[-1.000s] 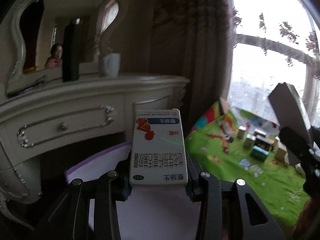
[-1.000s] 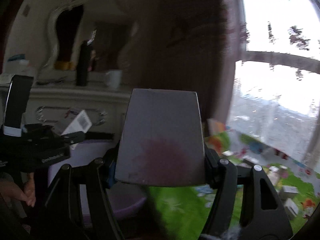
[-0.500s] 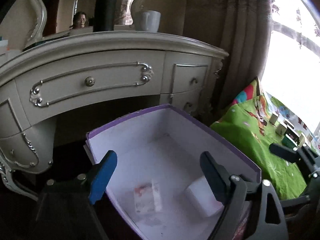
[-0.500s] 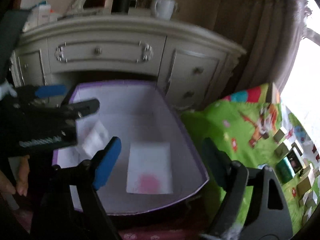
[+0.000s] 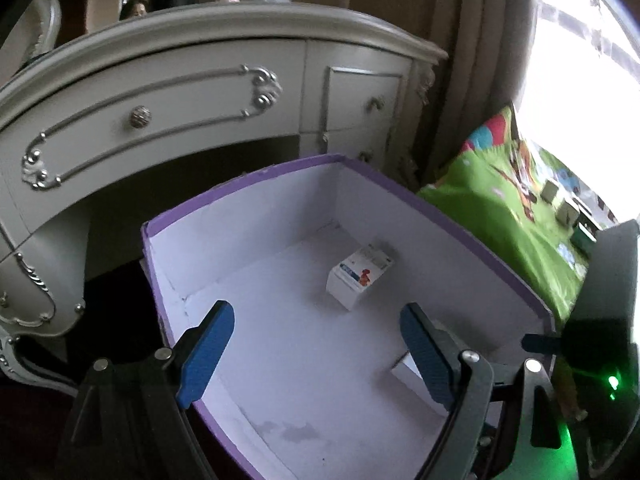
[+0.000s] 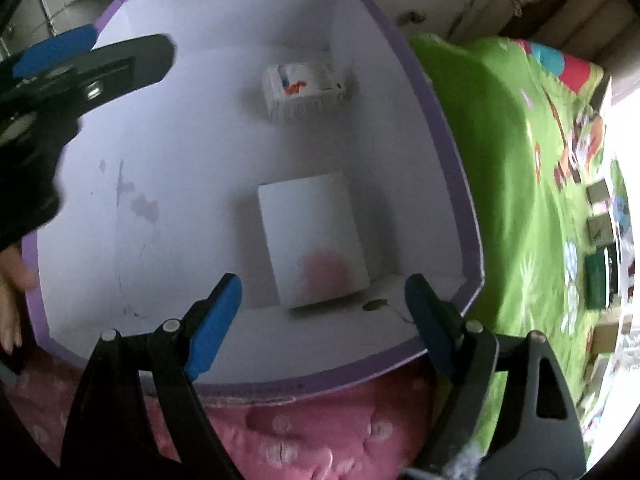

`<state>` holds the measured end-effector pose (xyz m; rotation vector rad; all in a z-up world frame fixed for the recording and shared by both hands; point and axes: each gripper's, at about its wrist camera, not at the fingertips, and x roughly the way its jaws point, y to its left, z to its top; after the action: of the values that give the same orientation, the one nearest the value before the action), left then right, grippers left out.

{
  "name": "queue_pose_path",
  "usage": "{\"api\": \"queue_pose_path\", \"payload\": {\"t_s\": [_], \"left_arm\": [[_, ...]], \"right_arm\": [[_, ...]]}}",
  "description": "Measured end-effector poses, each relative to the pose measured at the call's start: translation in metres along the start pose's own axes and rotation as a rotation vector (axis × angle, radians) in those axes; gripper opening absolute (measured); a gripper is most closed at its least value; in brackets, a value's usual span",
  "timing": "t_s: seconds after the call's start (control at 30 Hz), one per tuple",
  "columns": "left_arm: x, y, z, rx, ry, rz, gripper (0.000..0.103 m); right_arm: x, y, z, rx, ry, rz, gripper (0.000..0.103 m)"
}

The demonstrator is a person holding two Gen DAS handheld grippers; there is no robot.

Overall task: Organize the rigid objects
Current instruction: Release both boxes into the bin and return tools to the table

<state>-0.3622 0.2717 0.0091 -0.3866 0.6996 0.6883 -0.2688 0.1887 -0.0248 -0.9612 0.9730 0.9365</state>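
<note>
Left gripper: jaws spread wide, holding nothing, above the purple-rimmed box. Right gripper: jaws likewise wide apart and empty, over the same box. Inside lie a medicine carton near the far corner and a white carton nearer, apart.

Your open box sits in front of the dresser, play mat to its right. Inside, the medicine carton lies toward the far right corner, the flat box nearer you.
</note>
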Motion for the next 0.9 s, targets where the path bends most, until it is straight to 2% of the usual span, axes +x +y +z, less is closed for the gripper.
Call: {"api": "queue_pose_path", "payload": {"t_s": [0.13, 0.2, 0.23, 0.3, 0.33, 0.4, 0.43, 0.5, 0.6, 0.7, 0.77, 0.9], "left_arm": [[0.001, -0.005, -0.003, 0.002, 0.016, -0.022, 0.086], [-0.002, -0.008, -0.002, 0.013, 0.014, -0.025, 0.086], [-0.006, -0.011, 0.000, 0.019, 0.000, -0.031, 0.086], [-0.018, -0.018, 0.005, 0.039, -0.033, -0.051, 0.086], [-0.023, -0.025, 0.008, 0.056, -0.052, -0.068, 0.086], [-0.035, -0.045, 0.016, 0.113, -0.087, -0.118, 0.089], [-0.039, -0.058, 0.020, 0.144, -0.087, -0.153, 0.097], [-0.041, -0.090, 0.025, 0.215, -0.053, -0.241, 0.103], [-0.039, -0.148, 0.023, 0.343, 0.010, -0.340, 0.103], [-0.030, -0.211, 0.013, 0.464, 0.085, -0.387, 0.103], [-0.025, -0.246, 0.006, 0.499, 0.098, -0.438, 0.103], [-0.007, -0.304, -0.004, 0.528, 0.183, -0.502, 0.103]], "right_arm": [[0.000, -0.004, -0.020, 0.029, 0.027, 0.000, 0.089], [-0.010, -0.009, -0.027, 0.063, -0.018, 0.023, 0.089], [-0.019, -0.013, -0.029, 0.084, -0.072, 0.023, 0.089], [-0.053, -0.027, -0.037, 0.141, -0.243, 0.034, 0.089], [-0.073, -0.039, -0.044, 0.185, -0.344, 0.023, 0.089], [-0.100, -0.064, -0.056, 0.275, -0.483, -0.034, 0.094], [-0.111, -0.077, -0.065, 0.328, -0.532, -0.071, 0.096], [-0.120, -0.104, -0.091, 0.433, -0.576, -0.128, 0.099], [-0.116, -0.151, -0.124, 0.589, -0.563, -0.163, 0.099], [-0.099, -0.200, -0.184, 0.801, -0.504, -0.163, 0.099], [-0.100, -0.217, -0.224, 0.913, -0.485, -0.168, 0.099], [-0.093, -0.253, -0.298, 1.100, -0.434, -0.214, 0.099]]}}
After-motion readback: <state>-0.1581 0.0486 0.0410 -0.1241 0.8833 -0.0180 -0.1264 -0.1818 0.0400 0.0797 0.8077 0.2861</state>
